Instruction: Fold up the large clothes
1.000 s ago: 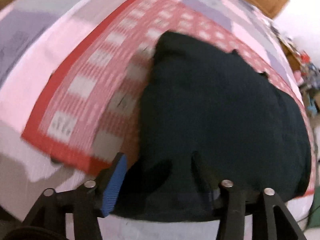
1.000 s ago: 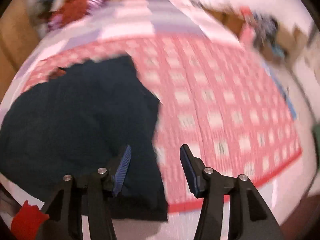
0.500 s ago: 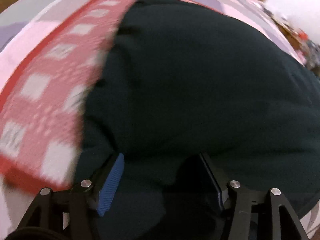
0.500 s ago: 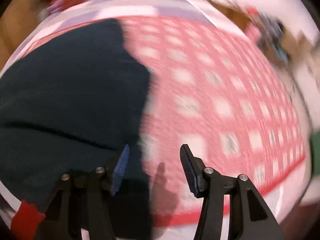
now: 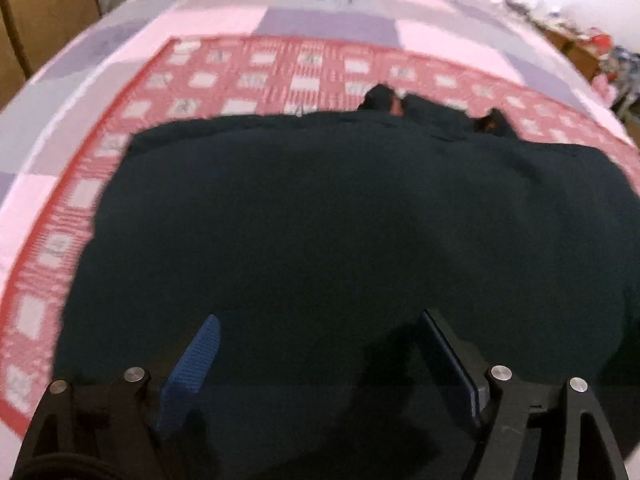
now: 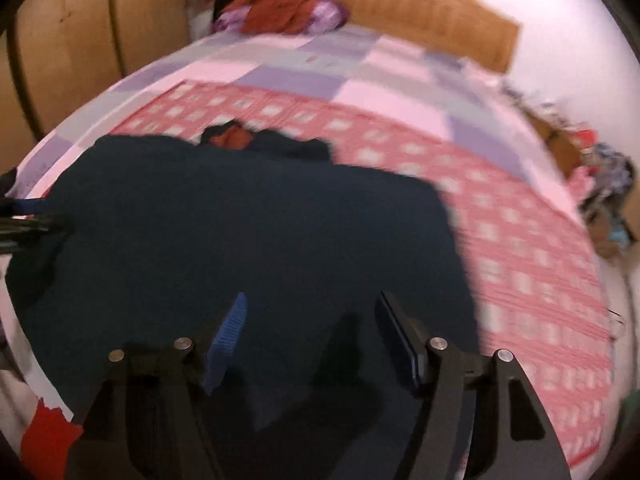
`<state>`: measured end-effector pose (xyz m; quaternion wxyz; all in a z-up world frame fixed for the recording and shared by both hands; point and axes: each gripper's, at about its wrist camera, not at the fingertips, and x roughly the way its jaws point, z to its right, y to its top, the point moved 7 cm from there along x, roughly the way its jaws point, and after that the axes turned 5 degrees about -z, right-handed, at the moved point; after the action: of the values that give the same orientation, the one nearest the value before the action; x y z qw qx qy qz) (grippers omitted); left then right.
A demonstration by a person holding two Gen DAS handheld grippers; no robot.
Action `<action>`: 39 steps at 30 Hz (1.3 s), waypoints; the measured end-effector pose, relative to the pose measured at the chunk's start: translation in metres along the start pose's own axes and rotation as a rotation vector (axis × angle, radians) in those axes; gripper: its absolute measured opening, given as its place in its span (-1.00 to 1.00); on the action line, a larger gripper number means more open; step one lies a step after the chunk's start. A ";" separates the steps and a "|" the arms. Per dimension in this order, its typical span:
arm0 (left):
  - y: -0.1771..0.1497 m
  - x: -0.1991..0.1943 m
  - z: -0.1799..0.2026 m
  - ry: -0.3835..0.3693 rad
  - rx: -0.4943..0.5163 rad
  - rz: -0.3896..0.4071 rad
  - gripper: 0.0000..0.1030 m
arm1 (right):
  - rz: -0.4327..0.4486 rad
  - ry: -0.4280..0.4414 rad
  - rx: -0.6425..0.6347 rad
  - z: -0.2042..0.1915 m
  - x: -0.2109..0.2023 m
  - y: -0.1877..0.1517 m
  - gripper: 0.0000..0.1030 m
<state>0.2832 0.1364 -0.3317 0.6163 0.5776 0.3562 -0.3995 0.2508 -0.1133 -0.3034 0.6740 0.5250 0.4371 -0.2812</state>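
In your left wrist view, the dark garment [image 5: 340, 232] lies spread flat on the red checked blanket [image 5: 52, 248], which covers a bed [image 5: 320, 12] with a pink and lilac quilt. Your left gripper [image 5: 316, 340] hangs just above the garment's near part; its fingers [image 5: 192, 364] have just been opening and stand wide apart, released, with only flat cloth showing between them. Two small dark bumps stick up at the garment's far edge.

In your right wrist view, the same garment [image 6: 240, 240] fills the left and middle, the blanket [image 6: 532, 256] bare to its right. Your right gripper [image 6: 312, 320] hovers over the garment near its right edge, fingers [image 6: 226, 334] also just opened and gripping nothing. A heap of red and purple clothes [image 6: 288, 12] sits at the bed's far end by the headboard [image 6: 420, 4]
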 end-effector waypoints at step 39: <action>-0.154 -0.362 0.010 0.067 -0.024 -0.030 0.99 | -0.073 -0.086 0.310 -0.143 -0.383 -0.148 0.53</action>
<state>-0.0104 0.1540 -0.0710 0.6048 0.5780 0.3901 -0.3847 -0.0916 -0.0507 -0.0423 0.5923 0.5941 0.3777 -0.3918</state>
